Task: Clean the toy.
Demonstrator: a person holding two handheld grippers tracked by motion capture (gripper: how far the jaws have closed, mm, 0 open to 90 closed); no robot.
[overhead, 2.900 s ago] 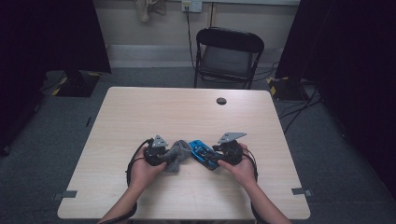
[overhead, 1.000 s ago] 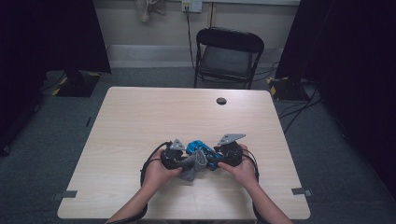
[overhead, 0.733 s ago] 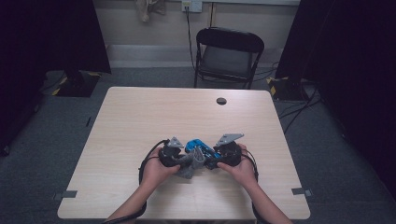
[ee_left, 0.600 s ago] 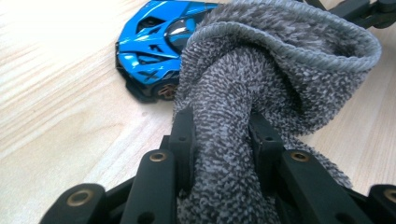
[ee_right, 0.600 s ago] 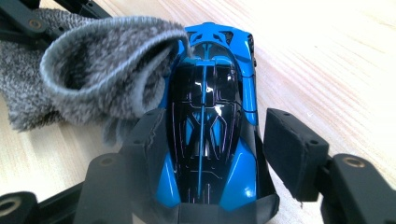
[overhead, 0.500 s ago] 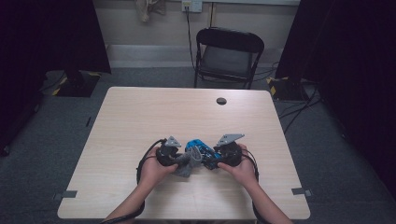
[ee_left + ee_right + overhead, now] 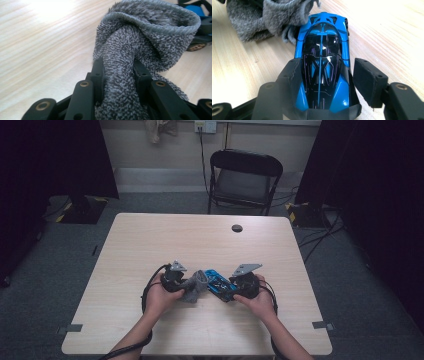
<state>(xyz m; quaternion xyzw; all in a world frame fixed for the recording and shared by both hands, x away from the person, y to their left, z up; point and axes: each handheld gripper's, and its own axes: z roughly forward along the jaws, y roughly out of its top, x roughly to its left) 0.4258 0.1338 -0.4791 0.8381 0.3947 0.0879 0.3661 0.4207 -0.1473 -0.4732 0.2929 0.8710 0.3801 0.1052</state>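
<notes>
the table (image 7: 150, 240) is a light wood top on grey carpet, with a black chair (image 7: 244, 177) pushed up to the far side. a person's forearms come in from the near edge, one gripper per hand, and both meet near the middle of the near half of the table.

left gripper (image 7: 175, 279) is clamped onto a fuzzy grey sock (image 7: 196, 286). in the left gripper view the sock (image 7: 140, 47) is bunched and squeezed tight between the two black jaws, with its ribbed cuff open and facing away toward the car.

right gripper (image 7: 241, 284) has a blue and black toy car (image 7: 218, 284) sitting between its jaws. in the right gripper view the car (image 7: 322, 67) lies lengthwise between them, nose pointing at the sock (image 7: 264, 17) and touching its edge. the jaw at the left of that view is against the car's side, the other one looks to sit a bit off it, so can't really tell if it's a proper grip.

further up the table there's a small dark round thing (image 7: 237, 228), well apart from everything, too small to make out.
</notes>
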